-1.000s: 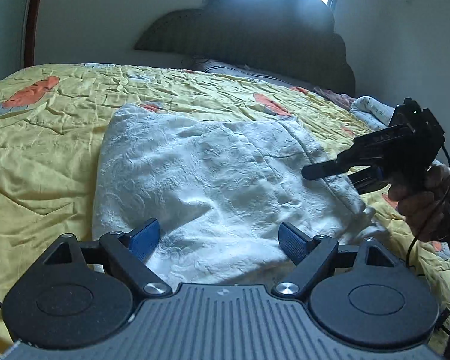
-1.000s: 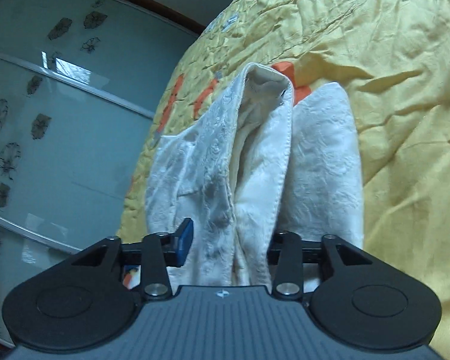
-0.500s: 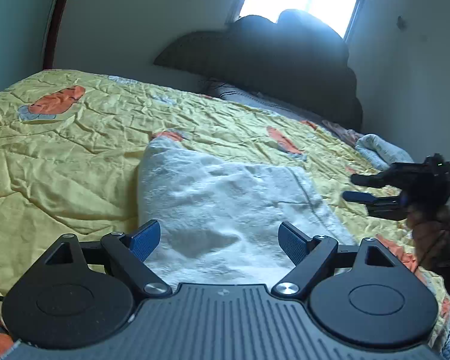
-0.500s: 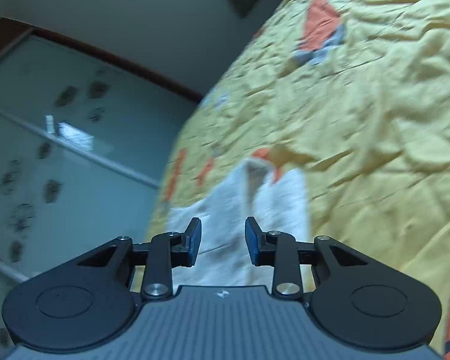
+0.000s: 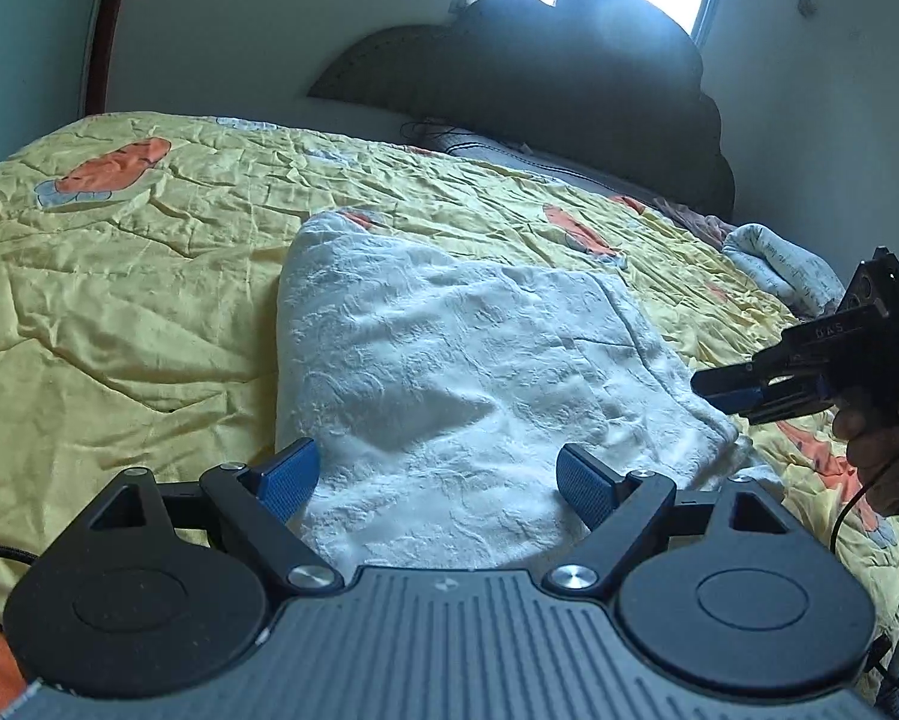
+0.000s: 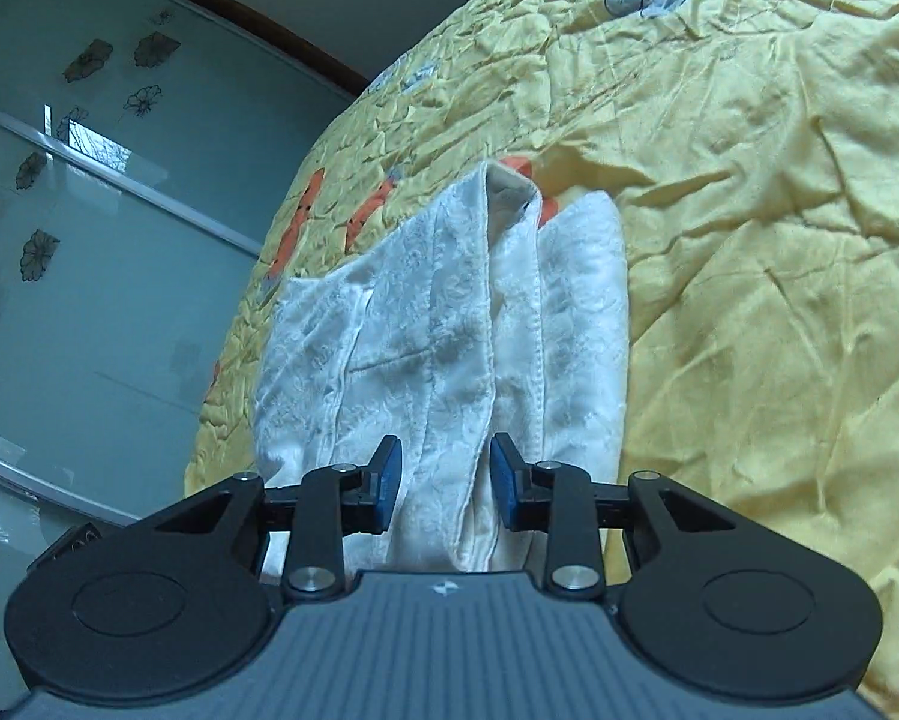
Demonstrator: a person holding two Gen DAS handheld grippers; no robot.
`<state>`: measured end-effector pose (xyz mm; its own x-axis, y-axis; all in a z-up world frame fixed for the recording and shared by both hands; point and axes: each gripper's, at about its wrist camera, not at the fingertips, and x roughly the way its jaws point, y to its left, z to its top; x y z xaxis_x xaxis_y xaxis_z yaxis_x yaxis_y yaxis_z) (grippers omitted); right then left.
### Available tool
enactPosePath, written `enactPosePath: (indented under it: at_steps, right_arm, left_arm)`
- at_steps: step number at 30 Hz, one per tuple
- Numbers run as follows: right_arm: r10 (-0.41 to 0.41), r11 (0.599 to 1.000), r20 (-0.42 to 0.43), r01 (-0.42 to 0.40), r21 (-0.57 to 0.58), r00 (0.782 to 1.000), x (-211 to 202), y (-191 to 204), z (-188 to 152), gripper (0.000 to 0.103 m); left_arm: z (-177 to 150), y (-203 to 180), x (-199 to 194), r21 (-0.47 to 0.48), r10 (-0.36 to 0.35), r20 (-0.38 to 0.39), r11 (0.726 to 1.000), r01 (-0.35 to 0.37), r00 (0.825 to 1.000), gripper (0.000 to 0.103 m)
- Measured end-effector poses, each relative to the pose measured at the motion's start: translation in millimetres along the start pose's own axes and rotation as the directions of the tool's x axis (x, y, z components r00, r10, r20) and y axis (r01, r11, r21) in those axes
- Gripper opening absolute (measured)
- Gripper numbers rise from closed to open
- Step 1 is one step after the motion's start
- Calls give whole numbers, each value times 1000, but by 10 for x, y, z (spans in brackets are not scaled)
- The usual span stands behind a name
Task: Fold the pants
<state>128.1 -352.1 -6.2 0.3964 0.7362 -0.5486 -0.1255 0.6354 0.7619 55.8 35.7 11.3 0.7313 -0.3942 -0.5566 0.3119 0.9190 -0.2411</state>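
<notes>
The white textured pants (image 5: 461,372) lie folded into a rough rectangle on the yellow bedspread (image 5: 119,300). My left gripper (image 5: 437,477) is open wide and empty, just above the near edge of the pants. My right gripper (image 6: 443,480) is partly open with its jaws apart over the near end of the pants (image 6: 449,324), whose layered hems show in the right wrist view. It holds nothing. In the left wrist view the right gripper (image 5: 731,393) hovers off the pants' right edge, held by a hand.
A dark headboard (image 5: 539,78) and a window stand at the far end of the bed. A pale bundle of cloth (image 5: 779,270) lies at the bed's far right. Frosted sliding doors with flower prints (image 6: 89,210) stand beyond the bed's edge.
My right gripper let go of the raised pants edge, narrowed its jaws, drew back, then came close to the pants again. My left gripper stayed open and rose a little.
</notes>
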Motion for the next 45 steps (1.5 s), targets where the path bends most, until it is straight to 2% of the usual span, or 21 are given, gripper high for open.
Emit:
enactPosePath:
  at_steps: [5, 6, 7, 9, 11, 13, 14, 16, 20, 22, 26, 28, 30, 33, 35, 36, 37, 38, 39, 42, 45]
  right_arm:
    - [14, 999, -25, -15, -32, 1000, 91, 28, -8, 32]
    - [1, 999, -22, -2, -42, 1000, 77, 43, -8, 27]
    - [-12, 998, -17, 11, -55, 1000, 49, 58, -5, 17]
    - [13, 998, 15, -12, -66, 1000, -72, 73, 1, 5]
    - [47, 997, 37, -45, -56, 998, -181, 37, -15, 5]
    - [19, 999, 11, -19, -32, 1000, -134, -49, -70, 5]
    - [3, 1000, -8, -3, -21, 1000, -74, -100, -105, 5]
    - [23, 1000, 1, -23, 16, 1000, -45, -180, -130, 4]
    - [23, 1000, 5, -23, 19, 1000, -60, -163, -107, 5]
    - [20, 999, 7, -21, 33, 1000, -114, -142, -60, 9]
    - [45, 999, 148, -48, 16, 988, -353, -58, 157, 19]
    - [38, 999, 203, -38, -4, 978, -356, 7, 312, 44]
    - [29, 999, 231, -24, -24, 972, -263, 54, 490, 57]
    - [39, 999, 203, -43, 18, 978, 4, 43, 710, 57]
    - [6, 1000, 165, -7, 8, 986, 182, 83, 759, 57]
    - [-25, 1000, 142, 25, 3, 990, 273, 95, 775, 56]
    - [-59, 998, 130, 60, -2, 990, 340, 104, 781, 48]
    - [-93, 996, 130, 94, -6, 987, 380, 105, 765, 36]
    - [-120, 992, 127, 122, -6, 985, 398, 95, 755, 12]
    - [-121, 993, 108, 120, 11, 987, 400, -5, 693, 10]
    - [-94, 996, 130, 93, 16, 987, 388, -93, 627, 7]
  left_arm:
    - [-7, -69, 22, 14, 6, 2, 1000, -6, 1000, 89]
    - [-5, -77, 13, 18, 2, 3, 1000, -2, 1000, 89]
    - [-2, -81, 2, 21, -1, 5, 1000, 1, 1000, 89]
    - [20, -78, -45, 19, -10, 19, 1000, 9, 1000, 89]
    - [44, -73, -93, 20, -29, 41, 999, 28, 999, 90]
    - [58, -78, -94, 29, -46, 46, 999, 44, 998, 91]
    - [63, -82, -68, 35, -50, 39, 998, 49, 998, 91]
    - [58, -99, 16, 44, -51, 13, 998, 50, 999, 91]
    - [22, -84, 177, 53, -55, -46, 997, 58, 997, 94]
    - [76, -74, 148, 55, -68, -47, 996, 71, 997, 93]
    - [405, 106, 11, -39, -132, 13, 990, 133, 991, 94]
    - [652, 194, 38, -77, -133, 52, 988, 137, 990, 94]
    - [902, 240, 174, -102, -136, 65, 985, 142, 989, 95]
    - [1180, 313, 546, -200, -166, 37, 965, 170, 985, 94]
    - [1265, 385, 839, -294, -182, -1, 940, 174, 983, 94]
    - [1271, 408, 962, -327, -184, -16, 930, 169, 983, 94]
    - [1267, 436, 1089, -348, -184, -34, 924, 161, 982, 94]
    - [1244, 476, 1204, -367, -163, -50, 921, 134, 985, 94]
    - [1211, 532, 1306, -389, -143, -64, 915, 107, 988, 93]
    - [1126, 647, 1433, -445, -160, -60, 888, 117, 985, 95]
    - [1043, 548, 1457, -362, -130, -48, 926, 104, 990, 93]
